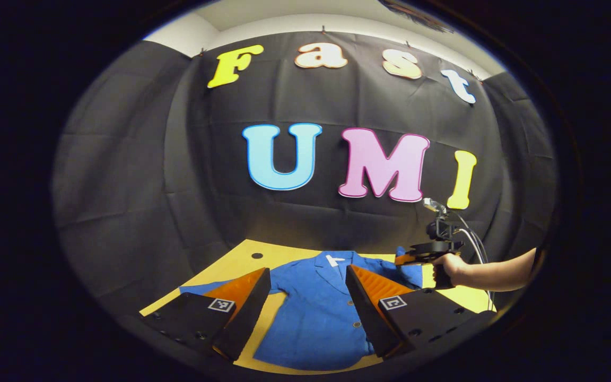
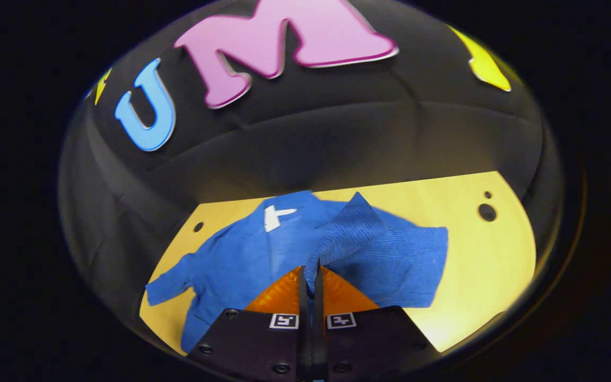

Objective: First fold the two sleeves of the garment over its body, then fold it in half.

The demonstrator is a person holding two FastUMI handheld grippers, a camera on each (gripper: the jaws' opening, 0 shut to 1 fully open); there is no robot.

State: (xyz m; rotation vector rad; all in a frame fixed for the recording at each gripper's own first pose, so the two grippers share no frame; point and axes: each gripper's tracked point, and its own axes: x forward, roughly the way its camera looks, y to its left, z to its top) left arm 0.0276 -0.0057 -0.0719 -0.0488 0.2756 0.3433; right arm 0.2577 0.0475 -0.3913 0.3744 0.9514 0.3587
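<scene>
The right gripper (image 2: pixel 311 281) pinches a sleeve (image 2: pixel 350 233) of the blue shirt (image 1: pixel 319 307). The left gripper (image 1: pixel 308 297) stands wide above the table (image 2: pixel 486 254).

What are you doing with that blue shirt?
A person is folding a blue shirt on a yellow table with two handheld grippers. The right gripper is shut on one sleeve and has it lifted over the shirt's body. The left gripper hangs open above the shirt. The other sleeve lies flat, not yet folded.
</scene>
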